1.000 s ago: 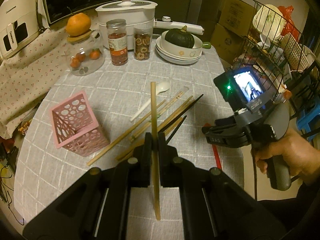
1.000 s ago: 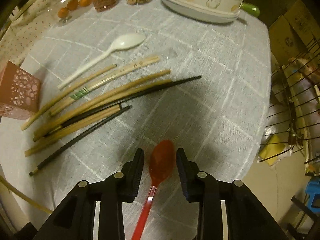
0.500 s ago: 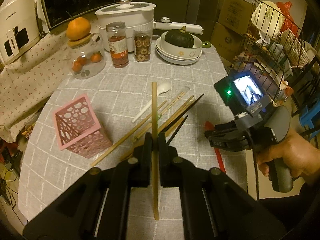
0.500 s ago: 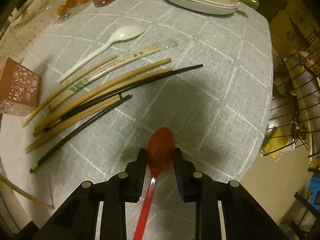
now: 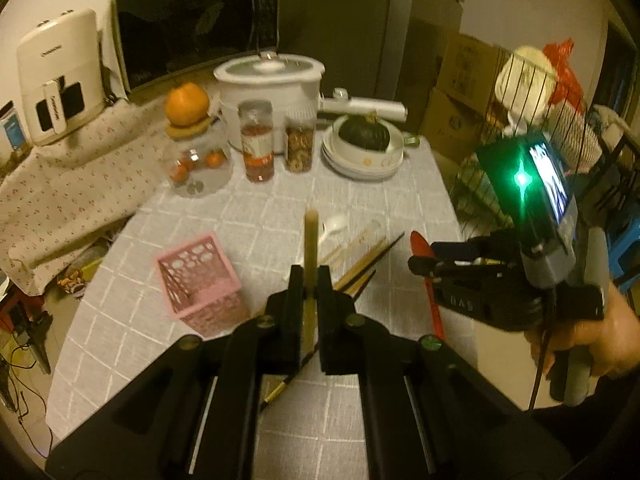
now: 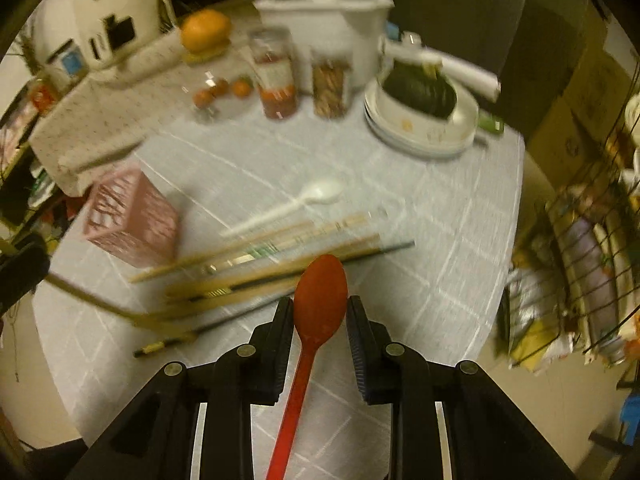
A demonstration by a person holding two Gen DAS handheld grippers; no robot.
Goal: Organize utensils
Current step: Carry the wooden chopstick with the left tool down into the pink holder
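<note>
My left gripper [image 5: 310, 276] is shut on a bamboo chopstick [image 5: 310, 240] and holds it upright above the table, right of the pink perforated holder [image 5: 196, 280]. My right gripper [image 6: 320, 312] is shut on a red spoon [image 6: 320, 292], lifted off the cloth; it also shows in the left wrist view [image 5: 424, 270]. Several bamboo and black chopsticks [image 6: 280, 264] and a white spoon [image 6: 304, 200] lie on the grey tablecloth. The pink holder [image 6: 132, 220] stands left of them.
At the table's back stand a glass jar topped with an orange [image 5: 192, 140], two jars [image 5: 258, 140], stacked dishes holding a squash [image 5: 364, 140] and a white pot [image 5: 270, 92]. A wire rack [image 6: 580, 260] stands off the right edge.
My right gripper closed on the red spoon and lifted it off the table. Both grippers rose and tilted up; the left still holds its chopstick.
</note>
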